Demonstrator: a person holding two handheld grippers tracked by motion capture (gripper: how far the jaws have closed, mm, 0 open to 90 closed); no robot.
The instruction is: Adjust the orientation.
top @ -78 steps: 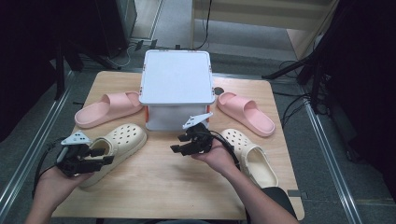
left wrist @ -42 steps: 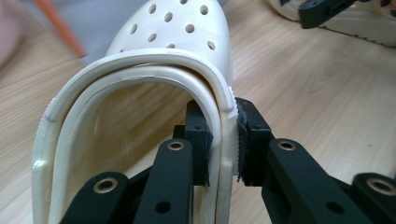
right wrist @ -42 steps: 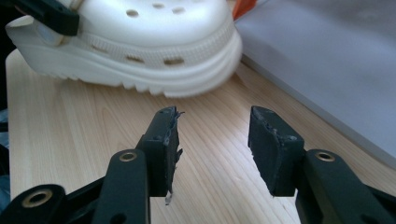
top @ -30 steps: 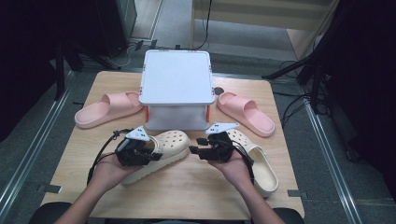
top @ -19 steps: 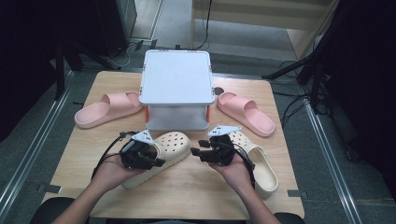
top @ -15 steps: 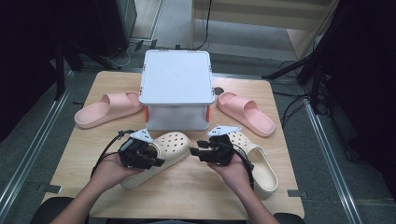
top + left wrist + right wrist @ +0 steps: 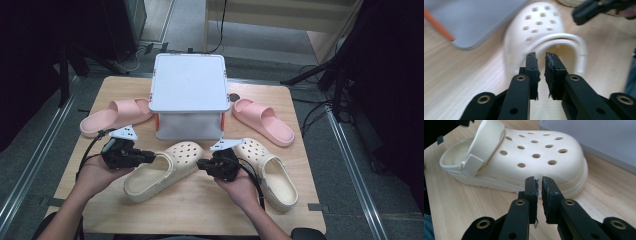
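1. Both grippers have closed in on the same cream clog [image 7: 162,170] compared with a couple of seconds back, when the left one was way out at the table's [image 7: 200,210] left side. Over the last half second hardly anything moved, so my guess is they're settling in to shove or grab it.
2. Left gripper [image 7: 148,157]: jaws nearly shut, just a thin slit, nothing pinched. The clog's heel opening sits right past the jaw tips in the left gripper view [image 7: 540,75].
3. Right gripper [image 7: 202,164]: same story, narrow gap, empty. The clog's toe wall is just beyond the jaw tips in the right gripper view [image 7: 539,192], maybe touching, can't tell.
4. The right gripper view shows the strap [image 7: 482,145] flipped forward over the top; the high view is too coarse for that.
5. The high view gives what the gripper views can't: the second clog [image 7: 272,172], two pink slides [image 7: 115,114] and the lidded grey box [image 7: 189,100].
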